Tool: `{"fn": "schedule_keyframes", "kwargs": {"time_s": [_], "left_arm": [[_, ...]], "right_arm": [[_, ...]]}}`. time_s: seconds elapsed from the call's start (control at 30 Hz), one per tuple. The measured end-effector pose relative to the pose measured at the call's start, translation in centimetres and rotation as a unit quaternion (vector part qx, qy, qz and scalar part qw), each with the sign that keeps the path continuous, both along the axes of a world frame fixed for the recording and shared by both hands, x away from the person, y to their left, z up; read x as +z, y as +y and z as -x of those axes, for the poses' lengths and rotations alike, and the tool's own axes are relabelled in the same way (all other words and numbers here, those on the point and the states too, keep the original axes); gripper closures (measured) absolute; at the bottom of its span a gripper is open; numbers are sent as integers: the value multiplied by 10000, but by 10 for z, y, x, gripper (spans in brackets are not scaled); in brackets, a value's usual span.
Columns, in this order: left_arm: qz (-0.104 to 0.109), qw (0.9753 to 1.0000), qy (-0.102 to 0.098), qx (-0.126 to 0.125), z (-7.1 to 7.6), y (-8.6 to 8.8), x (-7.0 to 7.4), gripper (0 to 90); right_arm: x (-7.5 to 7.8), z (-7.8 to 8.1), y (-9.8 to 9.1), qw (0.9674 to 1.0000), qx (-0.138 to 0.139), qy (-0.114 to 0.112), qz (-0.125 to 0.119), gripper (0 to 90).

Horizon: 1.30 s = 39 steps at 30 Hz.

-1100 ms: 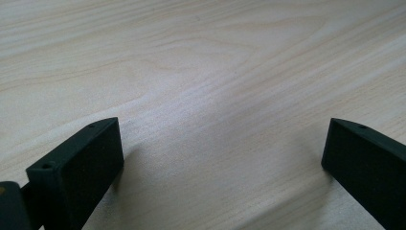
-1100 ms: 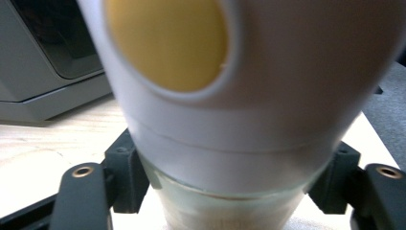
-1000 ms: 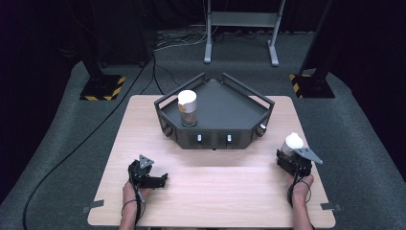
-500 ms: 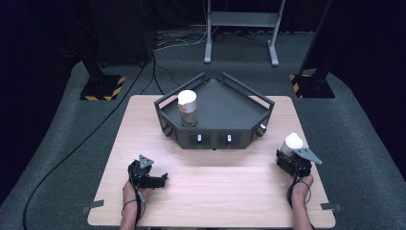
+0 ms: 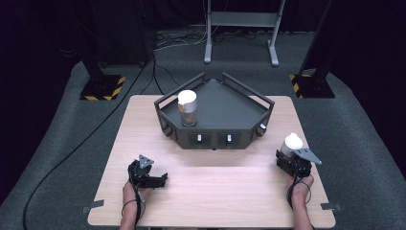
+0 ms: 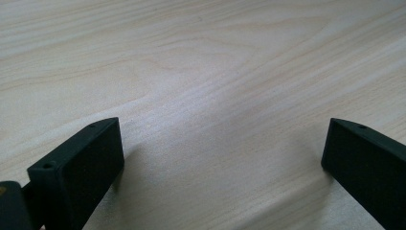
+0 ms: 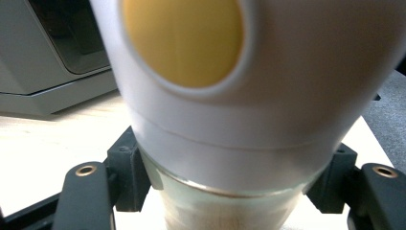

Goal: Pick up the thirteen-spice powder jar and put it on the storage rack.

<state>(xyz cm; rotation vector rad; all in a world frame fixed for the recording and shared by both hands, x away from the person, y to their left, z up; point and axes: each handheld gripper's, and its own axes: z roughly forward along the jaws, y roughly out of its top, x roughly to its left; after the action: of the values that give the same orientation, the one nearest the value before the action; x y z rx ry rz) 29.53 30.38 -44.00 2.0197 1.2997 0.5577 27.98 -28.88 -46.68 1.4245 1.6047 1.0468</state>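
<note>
Your right claw (image 5: 290,154) was clamped on a jar (image 5: 292,144) with a white cap, gripping it just below that cap. In the right gripper view the two black jaws pressed the glass body of the jar (image 7: 225,206) from either side, and a round yellow patch (image 7: 184,40) faced the camera on the white cap (image 7: 268,110). Seen from the high view, this jar stood at the right edge of the table (image 5: 215,191), in front of your right hand (image 5: 300,183) and well apart from the tray.

Your left claw (image 5: 152,178) was spread wide and held nothing. In the left gripper view its jaws stood far apart over bare pale wood (image 6: 206,86), with no object between them. From above, it rested near the table's front left part, with your left hand (image 5: 130,191) behind it.

Beyond both claws, a dark angular tray (image 5: 230,112) with raised rails sat at the middle of the far half of the table. A second jar (image 5: 187,108), also white-capped, stood upright in the tray's left part, close to the left rail. Two small lit squares showed on the tray's front face (image 5: 213,139).

Around the table lay grey carpet (image 5: 364,139). A black cable (image 5: 95,129) trailed across it at the left, and a grey metal stand (image 5: 239,28) stood behind.
</note>
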Motion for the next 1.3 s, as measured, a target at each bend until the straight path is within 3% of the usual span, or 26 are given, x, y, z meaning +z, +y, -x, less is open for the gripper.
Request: {"fn": "schedule_keyframes", "kwargs": {"time_s": [0.5, 1.3], "left_arm": [[0, 10000, 0, 0, 0, 0, 0, 5], [5, 10000, 1, 0, 0, 0, 0, 5]], "right_arm": [[6, 1, -1, 10000, 33, -5, -22, 302], [37, 4, 0, 9996, 174, -158, 157, 301]]}}
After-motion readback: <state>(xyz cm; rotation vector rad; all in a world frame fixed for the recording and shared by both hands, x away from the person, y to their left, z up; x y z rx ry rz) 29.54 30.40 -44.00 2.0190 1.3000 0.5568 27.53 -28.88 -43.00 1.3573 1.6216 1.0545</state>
